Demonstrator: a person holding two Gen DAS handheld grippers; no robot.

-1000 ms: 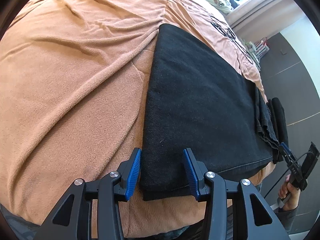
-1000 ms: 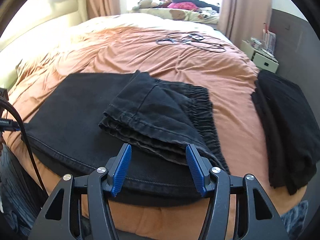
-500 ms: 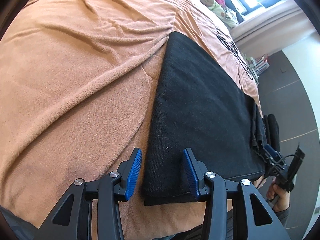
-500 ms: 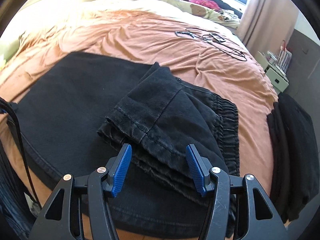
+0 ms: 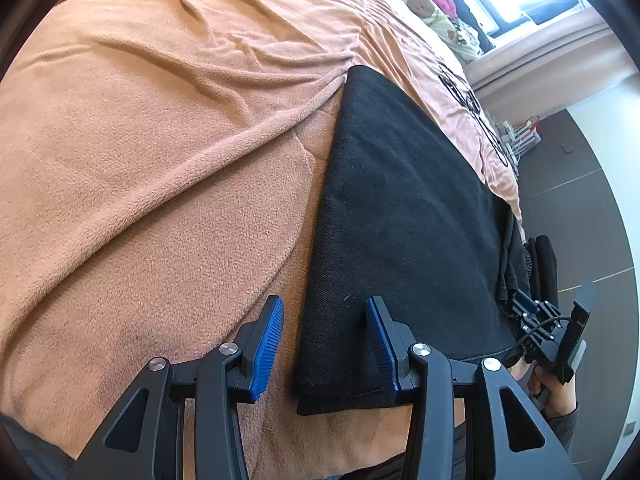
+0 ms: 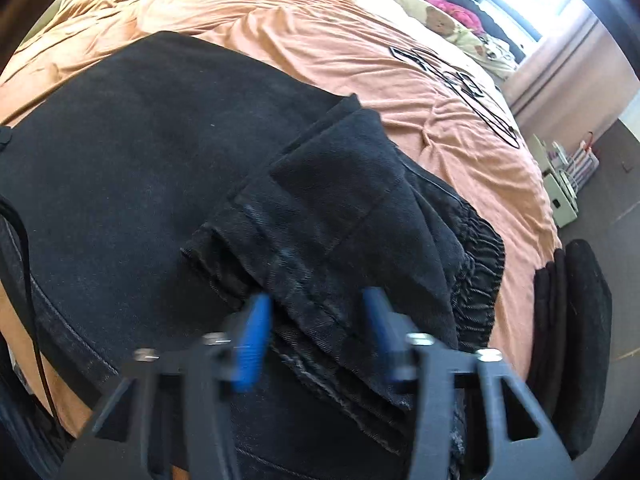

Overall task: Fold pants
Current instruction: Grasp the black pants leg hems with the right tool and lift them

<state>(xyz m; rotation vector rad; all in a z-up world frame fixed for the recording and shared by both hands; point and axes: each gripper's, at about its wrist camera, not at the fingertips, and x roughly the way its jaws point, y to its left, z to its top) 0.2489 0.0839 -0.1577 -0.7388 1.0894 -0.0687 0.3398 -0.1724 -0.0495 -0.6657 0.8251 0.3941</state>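
Black pants [image 5: 400, 208] lie flat on an orange blanket [image 5: 160, 140]. My left gripper [image 5: 324, 344] is open at their near left corner: the right pad is over the cloth, the left pad over the blanket. In the right wrist view the pants [image 6: 140, 152] have their leg ends [image 6: 340, 208] folded back over the gathered elastic waistband [image 6: 480, 256]. My right gripper [image 6: 314, 336] is blurred and straddles the hemmed edge of that folded layer. Its jaws are closing with the cloth between them, and the pads are still apart.
Another folded black garment [image 6: 576, 320] lies at the bed's right edge. Black cables [image 6: 460, 80] sit further back on the blanket, with stuffed toys [image 6: 436, 20] by the window. A white nightstand [image 6: 560, 200] stands beside the bed. A hand [image 5: 556, 392] holds the other gripper.
My right gripper has moved in and down over the folded leg ends while rolling, and its jaws have narrowed slightly. The left gripper has stayed at the corner and rolled slightly.
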